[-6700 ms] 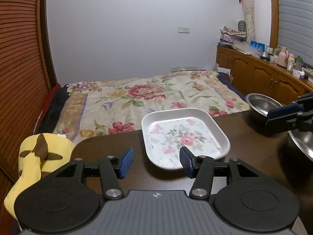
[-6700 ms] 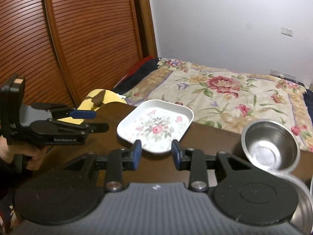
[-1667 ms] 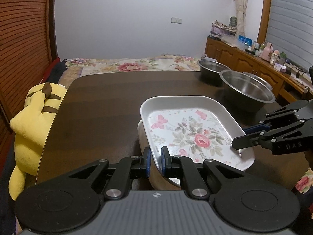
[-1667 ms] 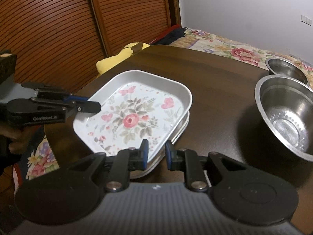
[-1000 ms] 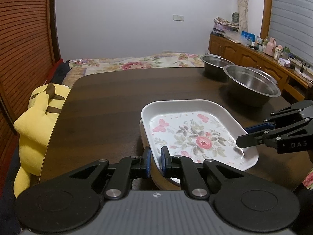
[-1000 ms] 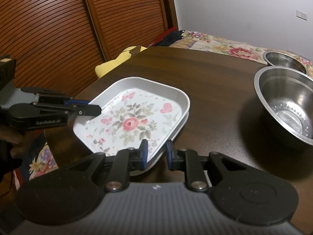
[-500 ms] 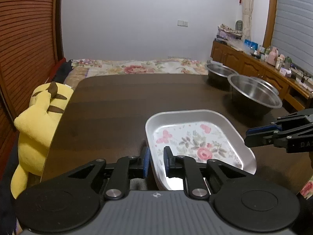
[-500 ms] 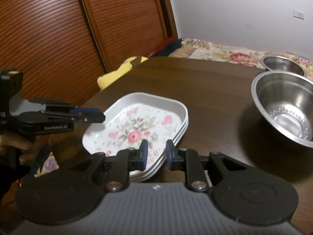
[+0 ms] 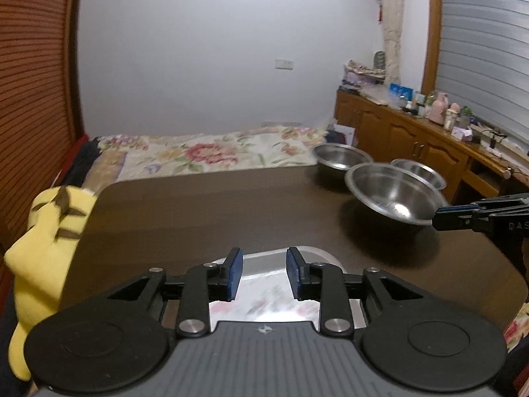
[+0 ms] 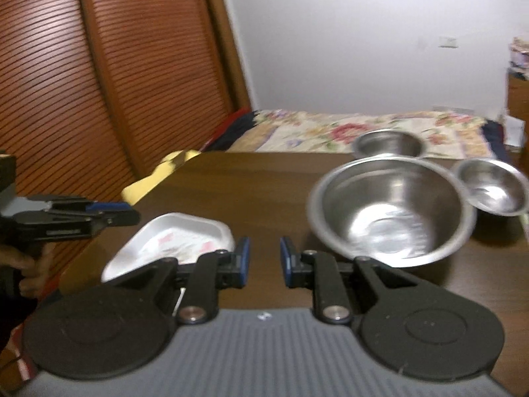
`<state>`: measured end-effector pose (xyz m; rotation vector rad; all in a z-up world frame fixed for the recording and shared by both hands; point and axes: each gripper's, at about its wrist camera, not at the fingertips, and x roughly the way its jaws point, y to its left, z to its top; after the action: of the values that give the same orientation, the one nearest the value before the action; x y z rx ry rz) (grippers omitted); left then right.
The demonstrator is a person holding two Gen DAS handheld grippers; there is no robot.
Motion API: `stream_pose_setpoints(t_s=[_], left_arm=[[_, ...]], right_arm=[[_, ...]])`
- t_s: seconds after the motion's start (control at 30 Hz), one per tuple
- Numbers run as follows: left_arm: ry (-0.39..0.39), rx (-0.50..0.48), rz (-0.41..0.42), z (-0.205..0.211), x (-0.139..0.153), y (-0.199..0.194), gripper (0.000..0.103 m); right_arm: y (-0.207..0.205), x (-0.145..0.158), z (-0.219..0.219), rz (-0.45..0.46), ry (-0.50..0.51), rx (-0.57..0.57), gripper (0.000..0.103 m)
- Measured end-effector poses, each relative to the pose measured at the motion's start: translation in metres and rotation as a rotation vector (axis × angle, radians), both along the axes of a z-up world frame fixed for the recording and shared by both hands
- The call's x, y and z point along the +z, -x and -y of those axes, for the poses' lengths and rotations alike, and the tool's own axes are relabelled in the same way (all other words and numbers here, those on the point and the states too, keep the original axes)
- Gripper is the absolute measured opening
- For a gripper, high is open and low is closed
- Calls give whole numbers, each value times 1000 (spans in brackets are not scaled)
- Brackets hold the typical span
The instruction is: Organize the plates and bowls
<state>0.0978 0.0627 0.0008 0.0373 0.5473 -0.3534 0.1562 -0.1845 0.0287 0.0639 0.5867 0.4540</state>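
Both grippers hang open with nothing between their pads. The left gripper (image 9: 264, 274) hovers over the flowered plate (image 9: 264, 301), which lies at the near edge of the dark counter (image 9: 215, 211). The right gripper (image 10: 264, 262) points between that plate and the big steel bowl (image 10: 390, 211); two smaller bowls (image 10: 492, 190) sit behind it.

Plate (image 10: 178, 241) lies left of three bowls (image 10: 390, 211) on table (image 10: 251, 185).

Colours on and around the dark brown desk (image 9: 205, 218).
White plate (image 10: 172, 241) with pink floral print at near left; silver steel bowls (image 10: 390, 211) far right; yellow plush (image 9: 39, 231) with brown marks; cream floral bedspread (image 9: 205, 155).
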Motion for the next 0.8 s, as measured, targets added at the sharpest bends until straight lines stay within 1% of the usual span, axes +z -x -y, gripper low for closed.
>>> stream_pose_setpoints(t_s=[0.2, 0.33, 0.57, 0.63, 0.67, 0.7, 0.8], left_arm=[[2, -52, 12, 38, 5, -12, 31], [-7, -86, 12, 60, 4, -20, 32], [-4, -128, 11, 97, 6, -32, 32], [0, -137, 11, 105, 5, -35, 35], [2, -141, 11, 110, 4, -36, 37], [3, -144, 10, 114, 4, -38, 39], [6, -154, 12, 125, 2, -40, 42]], right_arm=[[0, 1, 44, 31, 8, -105, 22], [2, 0, 68, 45, -6, -160, 22], [6, -8, 89, 59, -10, -223, 23], [6, -10, 93, 57, -9, -234, 23], [6, -11, 96, 57, -9, -238, 28], [6, -11, 98, 58, -11, -244, 29], [5, -12, 106, 63, -14, -257, 30]])
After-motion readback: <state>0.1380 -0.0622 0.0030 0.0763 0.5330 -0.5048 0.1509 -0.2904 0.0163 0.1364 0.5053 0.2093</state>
